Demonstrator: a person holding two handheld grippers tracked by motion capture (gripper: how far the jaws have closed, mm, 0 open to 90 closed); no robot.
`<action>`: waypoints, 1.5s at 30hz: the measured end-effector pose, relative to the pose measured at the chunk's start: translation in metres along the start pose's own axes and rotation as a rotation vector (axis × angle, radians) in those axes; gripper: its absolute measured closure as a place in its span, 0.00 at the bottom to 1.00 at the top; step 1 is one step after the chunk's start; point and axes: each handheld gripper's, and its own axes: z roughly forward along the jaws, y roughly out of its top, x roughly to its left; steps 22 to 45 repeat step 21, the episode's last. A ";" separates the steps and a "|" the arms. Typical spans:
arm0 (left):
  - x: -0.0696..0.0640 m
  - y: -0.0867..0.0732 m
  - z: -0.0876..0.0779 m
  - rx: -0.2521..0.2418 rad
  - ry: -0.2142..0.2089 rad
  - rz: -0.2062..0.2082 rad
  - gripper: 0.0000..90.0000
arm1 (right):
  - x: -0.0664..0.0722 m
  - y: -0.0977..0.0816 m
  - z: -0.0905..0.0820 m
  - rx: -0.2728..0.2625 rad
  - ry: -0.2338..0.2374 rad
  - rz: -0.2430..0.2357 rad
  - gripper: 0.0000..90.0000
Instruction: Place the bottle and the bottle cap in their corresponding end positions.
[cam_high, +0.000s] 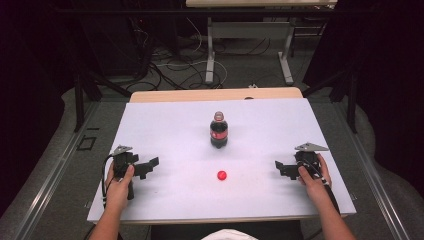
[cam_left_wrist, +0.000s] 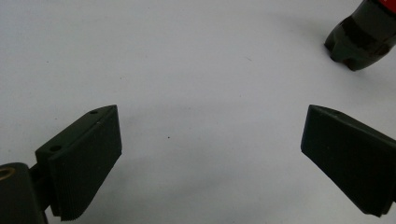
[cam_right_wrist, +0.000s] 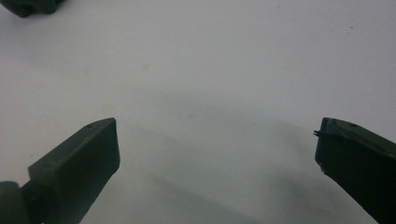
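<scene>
Bottle (cam_high: 219, 131) stands upright near the middle of the white bench (cam_high: 165, 125), a dark cola bottle w/ red label and no cap on its neck as far as the high view lets me tell. Red cap (cam_high: 222, 175) lies on the bench in front of it, toward the person, apart from the bottle and roughly btwn the two hands.

Left gripper (cam_high: 150, 166) sits low at the bench's left side, right gripper (cam_high: 281, 167) at its right side, both well apart from bottle and cap. Each points inward toward the centre. Jaws on both stand wide w/ nothing btwn them: in the left gripper view just bare bench shows in the gap, w/ the bottle's base (cam_left_wrist: 359, 44) off at the upper right; the right gripper view shows bare bench in the gap too.

Step in hand, as I read it: the start, approach not yet made, nothing gripped. Work looks like capping the bottle.

Next move prob calls for one gripper to close on the bottle's body to steady it, the other to come down over the cap and pinch it by its rim. Cap is small and low, so jaws need to drop close to the bench and centre on it or it'll skid away.
</scene>
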 end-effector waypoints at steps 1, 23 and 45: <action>0.000 0.000 0.000 0.002 0.002 -0.002 0.06 | 0.000 0.000 0.000 0.000 -0.001 0.006 0.00; 0.003 -0.001 0.001 0.005 0.011 -0.016 0.06 | -0.008 -0.003 0.002 -0.014 0.011 0.067 0.00; 0.003 -0.001 0.001 0.005 0.011 -0.016 0.06 | -0.008 -0.003 0.002 -0.014 0.011 0.067 0.00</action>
